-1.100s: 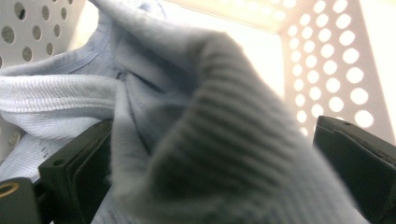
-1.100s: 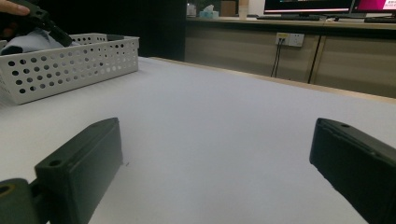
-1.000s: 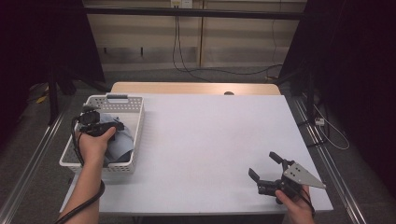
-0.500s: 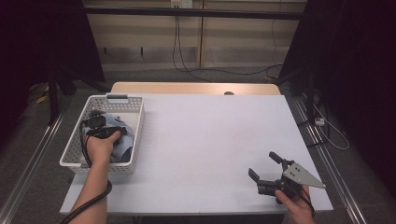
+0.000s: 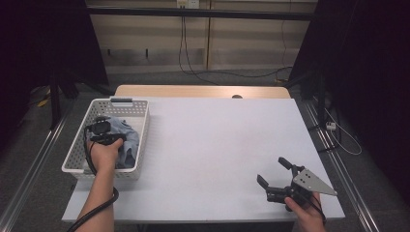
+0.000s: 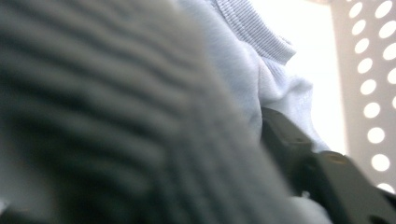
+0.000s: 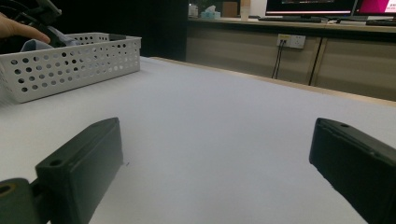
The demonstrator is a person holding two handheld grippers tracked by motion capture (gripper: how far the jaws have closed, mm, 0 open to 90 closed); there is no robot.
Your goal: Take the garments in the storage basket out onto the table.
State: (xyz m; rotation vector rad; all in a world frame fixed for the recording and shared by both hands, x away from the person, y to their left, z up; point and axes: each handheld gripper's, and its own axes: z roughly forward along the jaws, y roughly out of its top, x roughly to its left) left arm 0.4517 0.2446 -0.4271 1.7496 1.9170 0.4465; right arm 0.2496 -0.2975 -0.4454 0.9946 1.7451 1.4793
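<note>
A light blue-grey cloth [image 5: 129,141] lies bunched in the white perforated basket [image 5: 103,170] at the table's left. My left gripper [image 5: 107,129] reaches down into the basket. Its jaws have just been closing with the cloth between them and now pinch a fold. In the left gripper view, ribbed cloth [image 6: 261,70] bulges against one black finger [image 6: 299,149], with the basket wall [image 6: 373,70] behind. My right gripper [image 5: 270,169] rests near the table's front right edge. It stands open, with bare table between its jaws [image 7: 215,154].
The right gripper view shows the basket [image 7: 70,65] far off at the left, with the other hand [image 7: 18,29] over it. The wide white tabletop [image 5: 217,140] separates the grippers. A wooden strip [image 5: 193,91] runs along the far edge.
The left hand has shifted a little to the right and deeper into the basket, onto the cloth. The right hand and its gripper have stayed where they were.
</note>
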